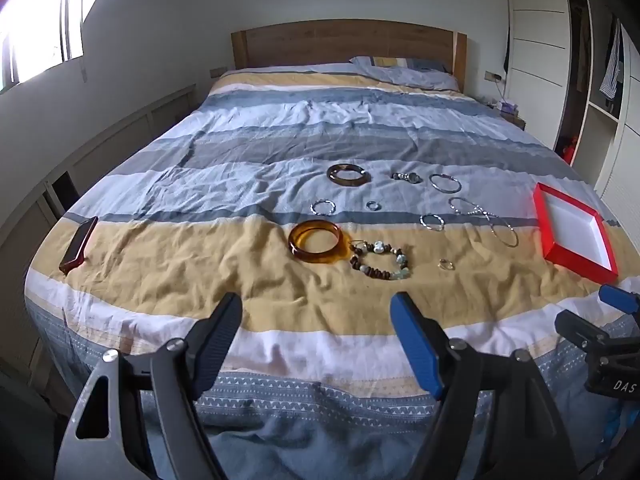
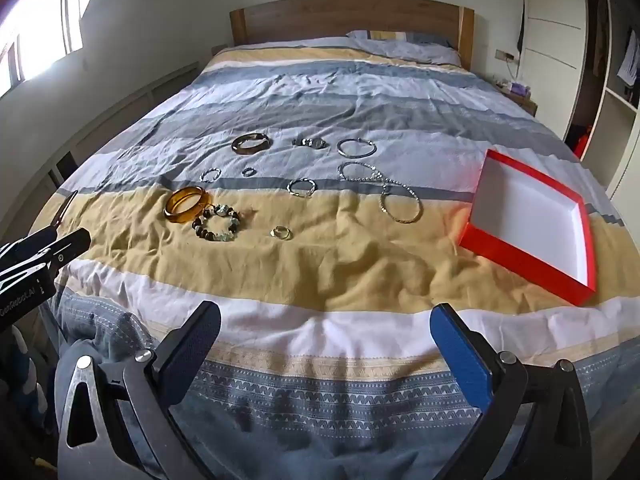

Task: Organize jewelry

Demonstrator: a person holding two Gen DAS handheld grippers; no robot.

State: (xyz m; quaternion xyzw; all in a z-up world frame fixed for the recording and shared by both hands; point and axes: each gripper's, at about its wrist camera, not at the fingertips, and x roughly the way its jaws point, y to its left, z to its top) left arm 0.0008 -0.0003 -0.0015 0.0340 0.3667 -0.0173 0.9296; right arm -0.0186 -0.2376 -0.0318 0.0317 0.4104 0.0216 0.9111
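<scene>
The jewelry lies spread on the bed. The tray sits to the right. The bangle lies left, touching the beaded bracelet just right of it. The necklace lies between bracelet and tray. The phone lies far left.

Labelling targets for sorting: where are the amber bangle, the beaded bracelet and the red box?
amber bangle (image 2: pixel 187 204): right wrist view, near rim.
beaded bracelet (image 2: pixel 199 231): right wrist view, left beads.
red box (image 2: pixel 520 259): right wrist view, near red wall.
</scene>
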